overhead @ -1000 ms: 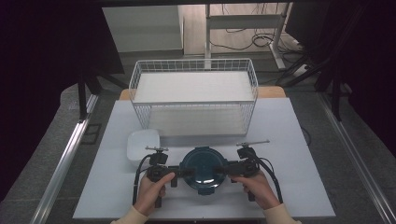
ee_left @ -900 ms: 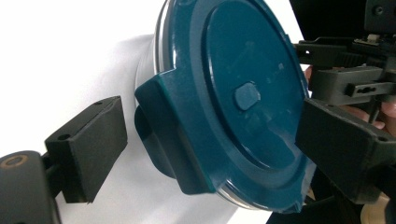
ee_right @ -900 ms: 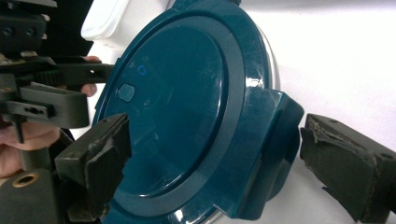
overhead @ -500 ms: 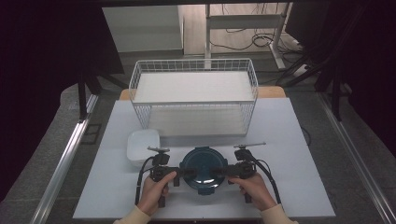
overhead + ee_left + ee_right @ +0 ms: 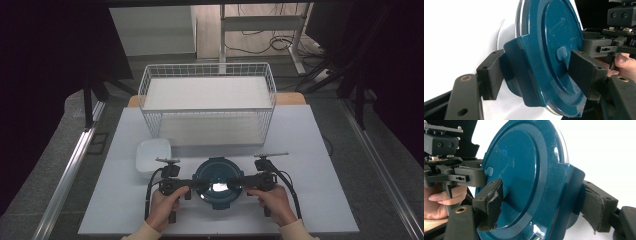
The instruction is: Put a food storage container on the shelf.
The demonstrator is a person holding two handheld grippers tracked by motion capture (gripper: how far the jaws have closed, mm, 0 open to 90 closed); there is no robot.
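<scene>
We are bracketing the round, dark-teal plastic container with its snap-clip lid (image 5: 218,180), which is sitting on the white tabletop (image 5: 320,150) near the front edge, in front of the white wire basket (image 5: 207,102) and just right of a small white rounded-square dish (image 5: 152,156).

Our left gripper (image 5: 536,75) is coming at it from the left, our right gripper (image 5: 544,205) from the right. Both pairs of jaws have just been closing, each straddling a side clip with one pad over the lid top and the other below the flap. The left pads are standing slightly off the plastic; the right lower pad looks to be touching, the upper one is hard to judge.

We judge this the gripping step. Next we are needing an even squeeze on both clips, then a level lift or an unlatching pull.

No readable brand or writing is showing; only faint embossed marks on the lid.
</scene>
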